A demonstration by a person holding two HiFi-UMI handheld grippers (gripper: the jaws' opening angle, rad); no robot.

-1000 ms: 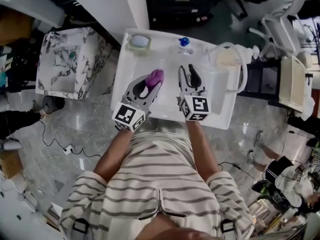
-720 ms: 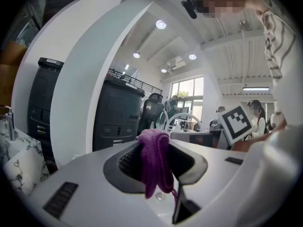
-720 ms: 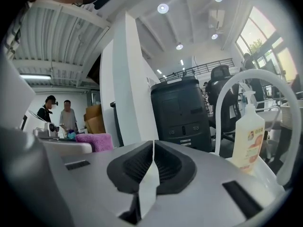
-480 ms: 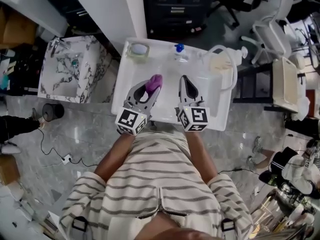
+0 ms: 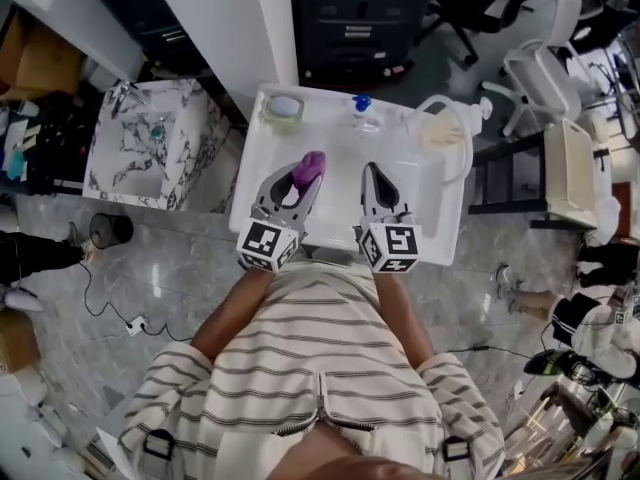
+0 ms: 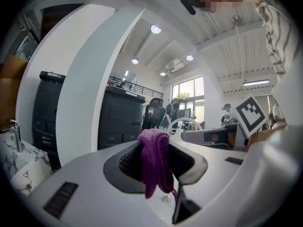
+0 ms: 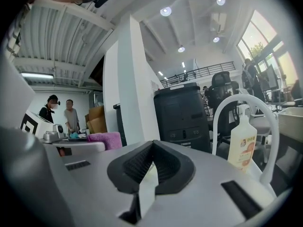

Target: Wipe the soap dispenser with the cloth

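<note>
My left gripper (image 5: 308, 174) is shut on a purple cloth (image 5: 309, 166), which hangs bunched between its pads (image 6: 154, 160). It hovers over the left middle of the white counter (image 5: 340, 143). The right gripper (image 5: 374, 174) hangs beside it, shut with nothing in it (image 7: 150, 167). The soap dispenser (image 5: 443, 128), a cream bottle with a white pump, stands at the counter's far right inside a white arched pipe (image 5: 462, 103). In the right gripper view the dispenser (image 7: 242, 143) stands upright ahead to the right, apart from the jaws, and the cloth (image 7: 105, 140) shows at the left.
A small bottle with a blue cap (image 5: 362, 106) stands at the counter's far edge, and a round dish (image 5: 284, 108) sits at the far left corner. A marble basin (image 5: 150, 143) stands left of the counter. White chairs (image 5: 540, 68) and a rack are at the right.
The right gripper's jaws, apart a second ago, have shut on nothing. Both grippers have risen and drawn back a little from the far edge; the cloth stays in the left one.
</note>
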